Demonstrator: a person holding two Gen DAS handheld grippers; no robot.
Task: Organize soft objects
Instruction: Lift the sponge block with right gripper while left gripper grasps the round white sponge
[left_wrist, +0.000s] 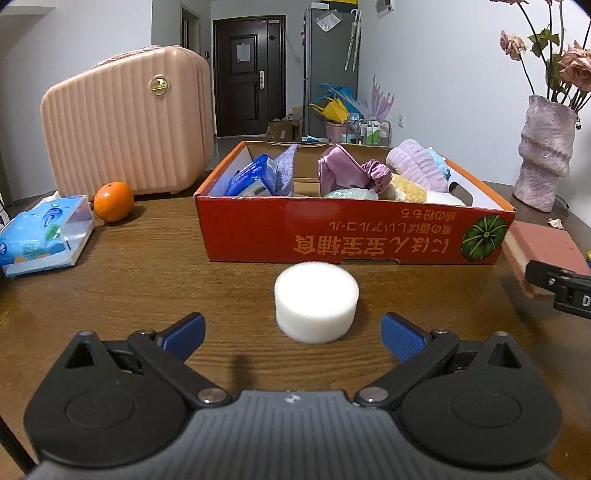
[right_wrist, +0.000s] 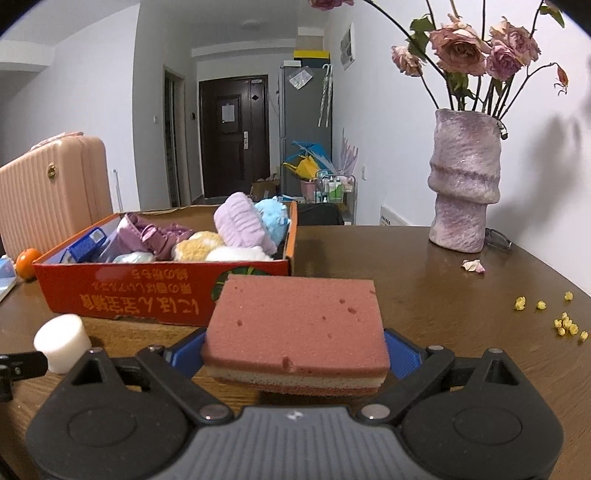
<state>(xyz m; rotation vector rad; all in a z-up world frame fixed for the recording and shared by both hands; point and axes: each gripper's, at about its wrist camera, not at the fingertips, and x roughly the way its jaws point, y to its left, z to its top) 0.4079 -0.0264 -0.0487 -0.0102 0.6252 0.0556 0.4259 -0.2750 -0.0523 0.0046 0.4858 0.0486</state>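
Nearest the lens in the right wrist view, the right tool (right_wrist: 295, 354) is clenched on a pink sponge (right_wrist: 297, 328), its blue pads pressing the two short sides. That sponge is a layered slab, pink on top, a pale band in the middle and pink again below, pitted with small holes. It looks lifted just clear of the counter (right_wrist: 424, 295), likely so it can be carried over the box wall. At 12 o'clock, just beyond it, stands the red cardboard box (right_wrist: 166, 291), already holding fluffy and satin pieces in purple, blue, yellow and white.

Seen from the left wrist, the left tool (left_wrist: 293, 334) is released, its fingers spread wide and touching nothing. At 12 o'clock, close in front of the gap, a white foam puck (left_wrist: 316, 301) sits flat on the counter: a short, round, fuzzy-edged cylinder. The wide spread seems meant to straddle it for the next grasp. Behind it is the same box, with the right tool showing at 3 o'clock.

Farther out lie a tissue pack (left_wrist: 44, 236) and an orange (left_wrist: 113, 201) at 10 o'clock, before a pink case (left_wrist: 127, 129). A vase (left_wrist: 546, 155) stands at 2 o'clock.
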